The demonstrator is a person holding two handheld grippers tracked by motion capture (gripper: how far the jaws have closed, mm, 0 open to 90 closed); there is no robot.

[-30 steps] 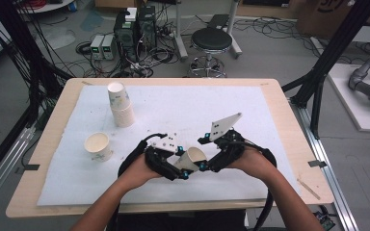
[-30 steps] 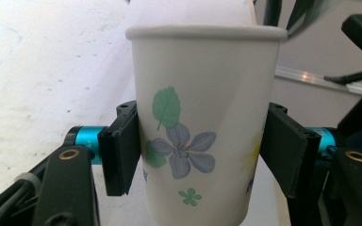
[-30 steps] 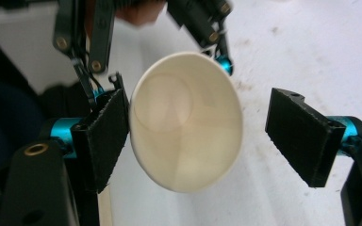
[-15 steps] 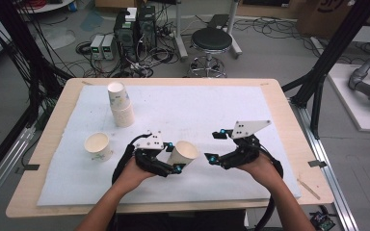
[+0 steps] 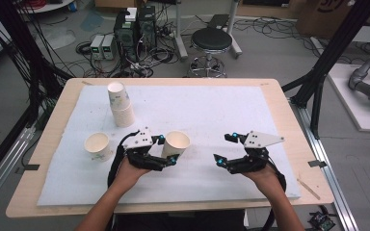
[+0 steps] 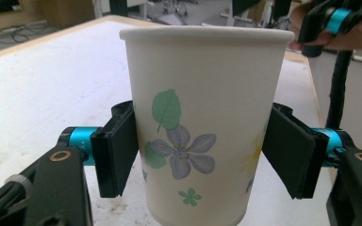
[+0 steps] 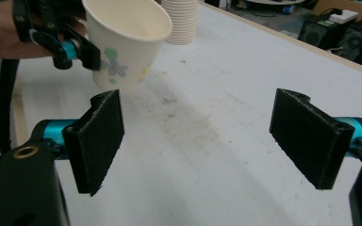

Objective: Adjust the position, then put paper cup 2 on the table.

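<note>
- Since a second ago the two grippers, which met over one cup near the table's front middle, have drawn apart: the right gripper [image 5: 224,148] has swung off to the right, and the cup stayed with the left gripper [image 5: 167,148].
- The white paper cup printed with green leaves and a purple flower [image 6: 202,127] stands upright on the white foam mat [image 5: 212,110], mouth up, between the left gripper's black pads.
- In the left gripper view the left pad lies against the cup's wall, while a thin gap seems to show at the right pad; these jaws have just been opening with the cup between them, so the grip looks let go or nearly so.
- The right gripper's jaws have just been opening too and stand wide, with bare mat between them.
- In the right gripper view the cup [image 7: 125,44] shows at upper left beside the other gripper.
- A second white paper cup [image 5: 98,146] stands upright left of the left hand [image 5: 127,171].
- A leaning stack of white paper cups [image 5: 120,103] stands farther back on the mat's left.
</note>
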